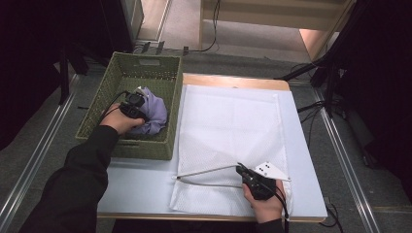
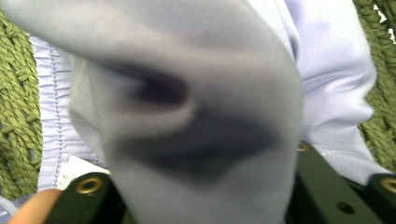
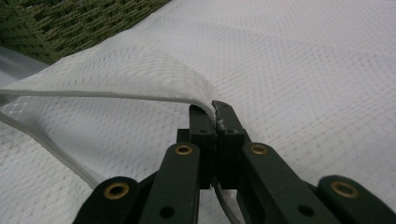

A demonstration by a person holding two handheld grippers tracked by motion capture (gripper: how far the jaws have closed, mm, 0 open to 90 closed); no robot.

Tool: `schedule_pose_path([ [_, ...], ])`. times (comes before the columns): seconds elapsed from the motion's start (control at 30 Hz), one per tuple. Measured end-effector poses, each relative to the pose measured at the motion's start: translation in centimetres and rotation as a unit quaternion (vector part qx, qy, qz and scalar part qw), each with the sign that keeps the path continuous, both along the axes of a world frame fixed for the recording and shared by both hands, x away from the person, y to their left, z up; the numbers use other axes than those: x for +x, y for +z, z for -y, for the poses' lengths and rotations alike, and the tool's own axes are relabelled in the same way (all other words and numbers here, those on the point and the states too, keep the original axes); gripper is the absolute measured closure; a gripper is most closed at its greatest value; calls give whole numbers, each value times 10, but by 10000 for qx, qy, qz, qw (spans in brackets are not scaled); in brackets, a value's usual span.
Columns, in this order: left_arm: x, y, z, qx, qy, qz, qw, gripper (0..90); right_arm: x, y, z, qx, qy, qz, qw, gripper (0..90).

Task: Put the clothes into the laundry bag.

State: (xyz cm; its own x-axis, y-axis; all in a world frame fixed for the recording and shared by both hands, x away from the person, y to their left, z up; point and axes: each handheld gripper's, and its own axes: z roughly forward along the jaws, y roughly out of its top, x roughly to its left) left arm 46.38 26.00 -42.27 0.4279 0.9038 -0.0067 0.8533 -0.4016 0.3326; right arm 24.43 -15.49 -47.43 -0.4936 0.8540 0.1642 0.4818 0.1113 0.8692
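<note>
Holding up the top edge of the white net bag (image 1: 228, 126) with the right gripper (image 1: 243, 171), fingers squeezed tight on the bag's white rim (image 3: 140, 95). Making a mouth in the bag, most likely so something can slide in. Lying flat on the surface (image 1: 141, 187), just beside the green basket (image 1: 145, 65), with only the near corner lifted.

Reaching into the basket with the left gripper (image 1: 138, 103), down among the purple cloth (image 1: 155, 114). Bunching up in a soft heap inside the basket, toward the side nearest the bag. Probably picking the cloth up to move it over to the bag, judging by the open mouth waiting beside the basket.

Covering the left fingers completely with a blurry fold of purple cloth (image 2: 196, 116) in the left gripper view, so cannot tell whether pinching it or still apart. Peeking out by the basket's weave (image 2: 16, 116), a small white tag, too blurry to read. Hiding the basket's bottom under the heap, so no knowing if more things are lying below.
</note>
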Motion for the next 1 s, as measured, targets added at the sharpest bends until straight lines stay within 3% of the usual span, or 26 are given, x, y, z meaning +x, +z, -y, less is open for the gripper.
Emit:
schedule_pose_path([
  [0.07, 0, 1, -1, -27, -14, -28, 10000, 760, 0, 0, 0, 0, -4, -11, 10000, 883],
  [0.17, 1, 6, -3, -65, 172, -27, 9998, 780, 0, 0, 1, -7, 11, 4, 10000, 883],
  [0.3, 1, 20, -13, -481, 392, 174, 9979, 781, 0, 1, 3, 33, -33, -15, 10000, 884],
  [0.4, -2, 30, -24, -935, 619, 459, 9926, 781, 0, 1, 4, 36, -26, 0, 10000, 885],
  [0.5, -4, 37, -29, -1185, 712, 687, 9880, 781, 0, 1, 4, 37, -19, 10, 10000, 885],
  [0.63, -7, 43, -33, -1337, 772, 928, 9836, 781, 1, 1, 4, 62, -30, -6, 10000, 886],
  [0.83, -10, 54, -40, -1691, 998, 1294, 9719, 781, 1, 1, 4, 63, -22, -5, 10000, 886],
  [1.0, -14, 63, -42, -1789, 1108, 1607, 9643, 780, 1, 2, 5, 64, -22, 5, 10000, 886],
])
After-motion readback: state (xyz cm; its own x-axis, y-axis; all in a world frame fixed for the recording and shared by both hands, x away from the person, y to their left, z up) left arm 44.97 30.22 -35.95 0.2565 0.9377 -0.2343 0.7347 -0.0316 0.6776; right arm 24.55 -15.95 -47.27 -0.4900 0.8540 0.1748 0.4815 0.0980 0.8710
